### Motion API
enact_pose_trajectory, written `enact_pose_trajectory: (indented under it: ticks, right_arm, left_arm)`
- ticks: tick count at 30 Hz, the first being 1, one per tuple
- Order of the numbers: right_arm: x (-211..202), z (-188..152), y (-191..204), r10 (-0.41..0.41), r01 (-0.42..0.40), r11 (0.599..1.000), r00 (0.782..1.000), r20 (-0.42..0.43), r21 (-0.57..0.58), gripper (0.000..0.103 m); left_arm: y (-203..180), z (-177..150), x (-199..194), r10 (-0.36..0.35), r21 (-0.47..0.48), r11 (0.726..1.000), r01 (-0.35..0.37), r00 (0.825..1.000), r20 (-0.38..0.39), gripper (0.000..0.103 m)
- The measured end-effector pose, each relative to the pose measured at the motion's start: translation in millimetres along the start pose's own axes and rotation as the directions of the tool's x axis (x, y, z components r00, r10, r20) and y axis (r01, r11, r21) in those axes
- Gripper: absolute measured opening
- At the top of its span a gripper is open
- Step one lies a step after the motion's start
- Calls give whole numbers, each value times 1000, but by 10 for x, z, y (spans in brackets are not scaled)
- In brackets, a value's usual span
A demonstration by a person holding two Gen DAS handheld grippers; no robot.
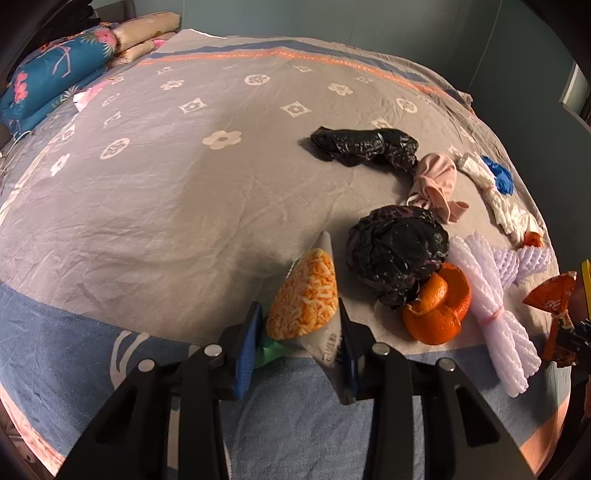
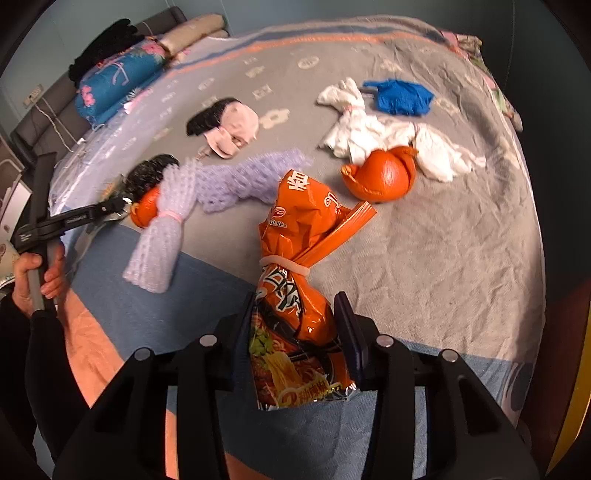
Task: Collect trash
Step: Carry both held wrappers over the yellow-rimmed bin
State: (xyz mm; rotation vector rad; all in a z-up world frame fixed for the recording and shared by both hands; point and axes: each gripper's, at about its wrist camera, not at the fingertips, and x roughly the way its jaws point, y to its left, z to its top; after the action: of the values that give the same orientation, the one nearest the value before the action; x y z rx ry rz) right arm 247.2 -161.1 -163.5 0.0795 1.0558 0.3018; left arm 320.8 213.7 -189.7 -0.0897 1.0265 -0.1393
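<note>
My left gripper point(image 1: 297, 314) is shut on a triangular snack wrapper point(image 1: 306, 295) with an orange rice picture, held over the bed's near edge. My right gripper point(image 2: 295, 306) is shut on an orange noodle packet point(image 2: 299, 258) tied with a rubber band; the packet also shows at the right edge of the left wrist view point(image 1: 554, 295). On the bed lie a crumpled black bag point(image 1: 399, 251), orange peel point(image 1: 439, 306), another peel point(image 2: 380, 177), white foam fruit netting point(image 1: 495, 310), a second black bag point(image 1: 365, 147), pink cloth point(image 1: 436, 181), white tissue point(image 2: 376, 136) and a blue glove point(image 2: 402, 98).
The bed has a grey patterned sheet point(image 1: 166, 184) with a blue band at the near edge. A folded blue floral quilt point(image 1: 55, 77) and beige pillows point(image 1: 147, 33) lie at the far left. The left gripper's handle and the hand holding it point(image 2: 40, 258) show in the right wrist view.
</note>
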Motion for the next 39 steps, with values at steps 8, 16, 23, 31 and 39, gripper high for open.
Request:
enact_pose_trajectory:
  ticks: [8, 16, 23, 31, 39]
  right_arm:
    - [-435, -16, -30, 90, -90, 996, 989, 116, 0, 40]
    - [-872, -78, -84, 112, -118, 993, 975, 192, 21, 40]
    - [-1359, -143, -107, 112, -123, 992, 961, 252, 31, 40]
    - [-1951, -370, -355, 75, -100, 992, 955, 287, 74, 40]
    - [-2708, -659, -683, -8, -35, 994, 926, 376, 107, 41]
  left_arm:
    - [176, -7, -393, -5, -99, 995, 14, 996, 92, 36]
    - [-63, 30, -907, 41, -74, 997, -28, 984, 175, 36]
    - [-560, 123, -1463, -11, -69, 997, 31, 964, 267, 36]
    - [-1549, 78, -1818, -121, 38, 993, 115, 941, 315, 36]
    - [-2592, -24, -2037, -289, 172, 954, 244, 901, 323, 36]
